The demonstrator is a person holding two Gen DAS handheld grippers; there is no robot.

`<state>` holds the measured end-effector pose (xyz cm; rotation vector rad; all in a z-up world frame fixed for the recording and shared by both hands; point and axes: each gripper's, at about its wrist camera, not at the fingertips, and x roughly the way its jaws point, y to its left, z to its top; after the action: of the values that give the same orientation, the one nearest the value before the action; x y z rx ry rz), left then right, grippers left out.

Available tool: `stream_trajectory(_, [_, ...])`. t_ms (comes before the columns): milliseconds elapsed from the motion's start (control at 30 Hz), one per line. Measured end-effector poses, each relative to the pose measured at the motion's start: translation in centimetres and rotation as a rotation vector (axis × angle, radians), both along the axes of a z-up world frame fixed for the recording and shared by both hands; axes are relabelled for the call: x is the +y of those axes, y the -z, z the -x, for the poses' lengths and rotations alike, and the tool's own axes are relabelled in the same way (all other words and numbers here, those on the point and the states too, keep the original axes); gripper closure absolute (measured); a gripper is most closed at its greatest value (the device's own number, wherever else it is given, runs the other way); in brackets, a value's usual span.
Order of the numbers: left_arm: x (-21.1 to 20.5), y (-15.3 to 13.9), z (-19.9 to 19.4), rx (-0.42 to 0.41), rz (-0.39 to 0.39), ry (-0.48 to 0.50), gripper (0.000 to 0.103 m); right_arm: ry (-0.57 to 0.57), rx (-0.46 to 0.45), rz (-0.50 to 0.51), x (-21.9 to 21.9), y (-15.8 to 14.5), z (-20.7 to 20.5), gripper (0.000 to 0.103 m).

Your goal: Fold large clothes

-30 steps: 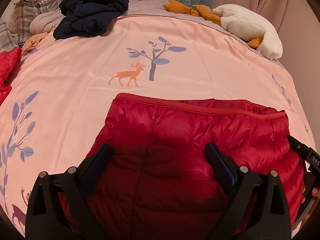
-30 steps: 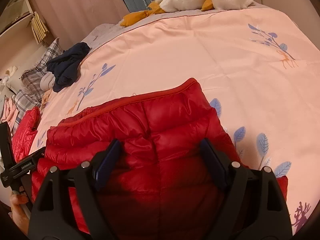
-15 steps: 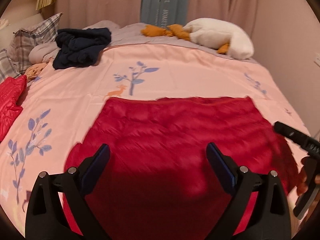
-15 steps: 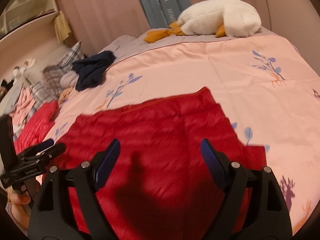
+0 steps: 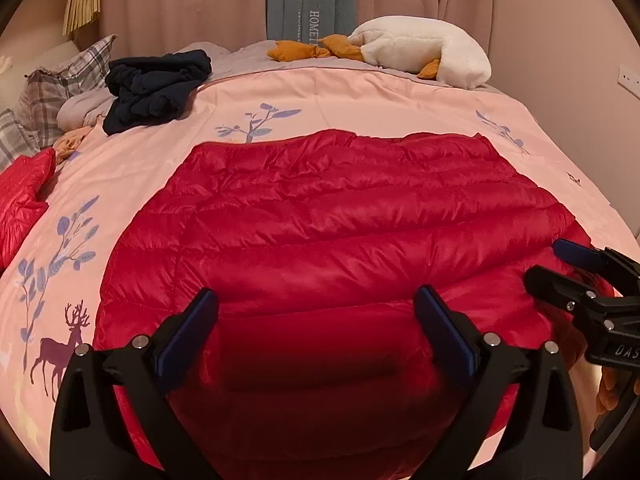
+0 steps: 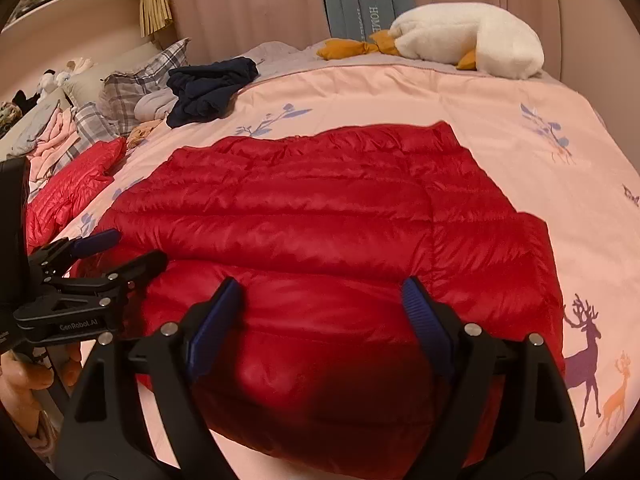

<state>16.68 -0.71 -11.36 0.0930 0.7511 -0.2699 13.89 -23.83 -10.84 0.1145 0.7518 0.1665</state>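
A red puffer jacket [image 5: 328,216] lies spread flat on the pink bedspread [image 5: 360,96], its quilted rows running across. My left gripper [image 5: 316,300] hovers over the jacket's near part, open, with nothing between its blue pads. My right gripper [image 6: 322,288] hangs over the same red jacket [image 6: 320,208] further right, also open and holding nothing. In the left wrist view the right gripper [image 5: 576,268] shows at the right edge. In the right wrist view the left gripper [image 6: 120,248] shows at the left, held by a hand [image 6: 24,372].
A crumpled navy garment [image 5: 156,84] lies at the far left of the bed beside plaid pillows [image 5: 52,84]. A second red jacket [image 5: 20,196] sits at the left edge. A white plush goose [image 5: 424,48] rests along the far side. Curtains hang behind.
Both grippers have drawn back from the jacket and rolled level. The jacket, bunched close under the fingers before, now lies spread out flat further ahead.
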Motion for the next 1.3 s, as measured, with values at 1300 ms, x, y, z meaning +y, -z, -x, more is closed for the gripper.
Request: stream_trajectory(1300, [13.1,-0.7,0.9,0.089,0.235,-0.193,0.003,0.238,0.002,-0.181,-12.5,-1.2,2.7,0.038])
